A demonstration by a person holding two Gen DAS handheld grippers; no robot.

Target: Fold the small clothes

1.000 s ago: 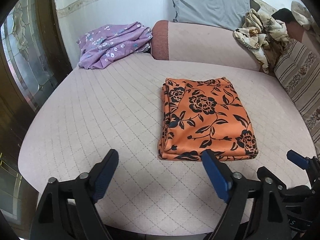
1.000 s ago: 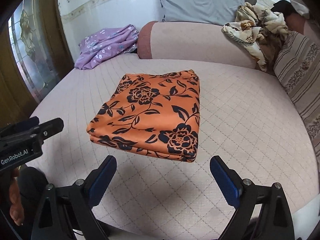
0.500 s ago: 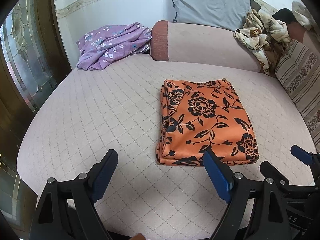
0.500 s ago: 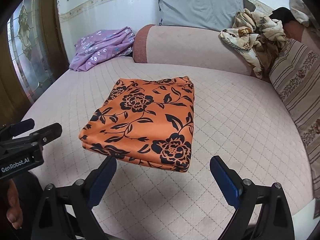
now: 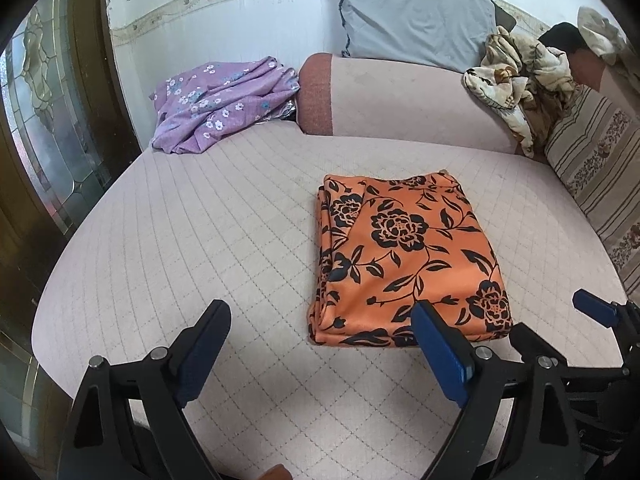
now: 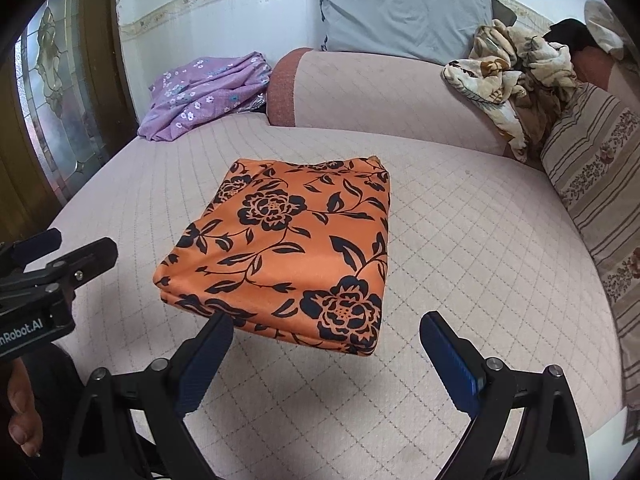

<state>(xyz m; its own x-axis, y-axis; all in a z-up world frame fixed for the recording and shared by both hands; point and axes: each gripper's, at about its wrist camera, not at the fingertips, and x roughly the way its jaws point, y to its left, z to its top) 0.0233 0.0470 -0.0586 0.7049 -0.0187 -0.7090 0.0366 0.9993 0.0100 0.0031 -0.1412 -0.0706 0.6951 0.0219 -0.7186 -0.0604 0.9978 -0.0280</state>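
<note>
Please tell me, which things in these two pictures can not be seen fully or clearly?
- Orange cloth: left wrist view, its near edge sits behind the left gripper's finger; inner layers hidden by the fold.
- Right gripper: in the left wrist view, cut off by the right edge.
- Purple cloth: crumpled, what garment it is cannot be told.
- Dark thing behind the beige blanket: mostly covered, unidentifiable.
- Hand: right wrist view, cut by the left edge.
</note>
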